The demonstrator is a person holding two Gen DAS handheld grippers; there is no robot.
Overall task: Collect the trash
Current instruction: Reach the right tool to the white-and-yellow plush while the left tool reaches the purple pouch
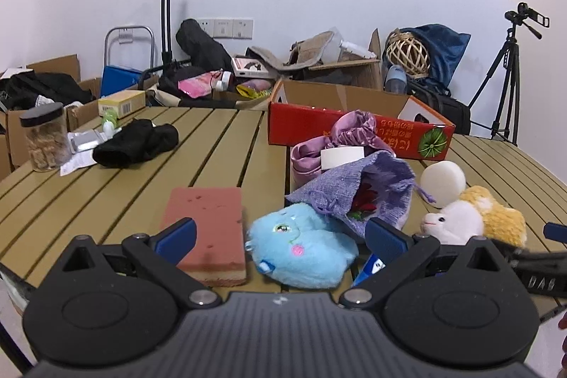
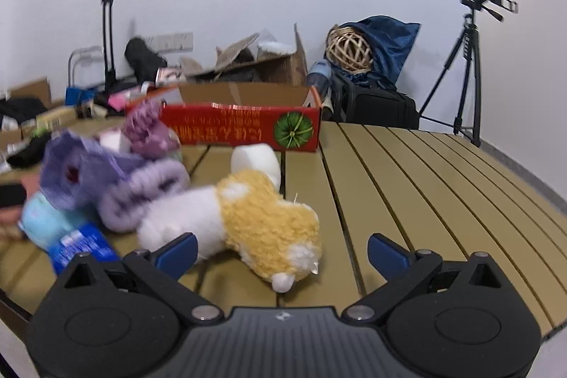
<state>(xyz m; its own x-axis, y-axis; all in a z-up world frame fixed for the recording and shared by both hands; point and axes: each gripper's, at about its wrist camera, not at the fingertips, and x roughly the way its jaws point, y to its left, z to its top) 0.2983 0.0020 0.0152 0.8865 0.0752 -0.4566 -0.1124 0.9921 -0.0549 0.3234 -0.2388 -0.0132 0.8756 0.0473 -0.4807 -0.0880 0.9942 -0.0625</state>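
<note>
My left gripper (image 1: 281,238) is open near the table's front edge, with a light blue plush (image 1: 301,248) lying between its fingers and a pink sponge (image 1: 209,229) just left of it. A purple knit pouch (image 1: 358,193) lies behind the plush. My right gripper (image 2: 281,250) is open too, low over the table, with a yellow and white plush (image 2: 248,218) in front of its left finger. A blue wrapper (image 2: 79,245) lies at the left. A red cardboard box (image 2: 241,126) with its top open stands at the back of the table.
A white foam cylinder (image 1: 444,181), a roll of tape (image 1: 342,156), a black cloth (image 1: 136,142) and a jar (image 1: 44,140) lie on the slatted table (image 2: 407,186). Boxes, bags and a tripod (image 2: 467,66) crowd the floor behind. The right gripper (image 1: 538,264) shows at the left view's right edge.
</note>
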